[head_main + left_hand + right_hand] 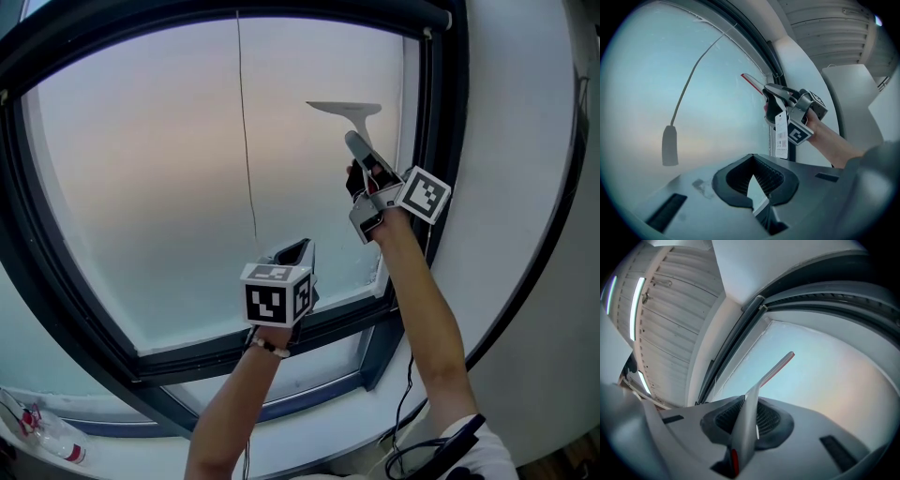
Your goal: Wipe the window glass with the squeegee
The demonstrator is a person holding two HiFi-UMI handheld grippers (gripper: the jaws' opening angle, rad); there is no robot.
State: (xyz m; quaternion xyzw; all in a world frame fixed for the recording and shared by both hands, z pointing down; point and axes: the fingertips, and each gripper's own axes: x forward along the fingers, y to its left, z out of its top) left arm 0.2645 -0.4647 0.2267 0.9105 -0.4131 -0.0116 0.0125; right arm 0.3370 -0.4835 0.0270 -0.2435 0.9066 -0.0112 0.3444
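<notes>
1. The grey-handled squeegee with a thin, red-edged blade [352,124] sat high on the pale frosted window glass [141,169], near the pane's upper right corner. We judged the blade to be resting on the glass, though contact was hard to confirm.
2. Its blade lay level, crosswise to the pane's right edge. The handle ran down from the blade's middle into the right gripper [367,169].
3. In the right gripper view, that gripper's jaws were clamped on the handle, with the blade showing beyond them.
4. The left gripper [292,251] hung lower and further left, near the pane's bottom edge and well apart from the squeegee. Its jaws were pressed together on nothing.
5. A thin hanging blind cord [246,141] crossed the glass left of the blade, and the dark window frame [441,141] stood just beside the blade's right end.
6. We judged that the coming stroke belonged to the right gripper: a straight pull down the pane's right edge, keeping the blade level and clear of the frame.
</notes>
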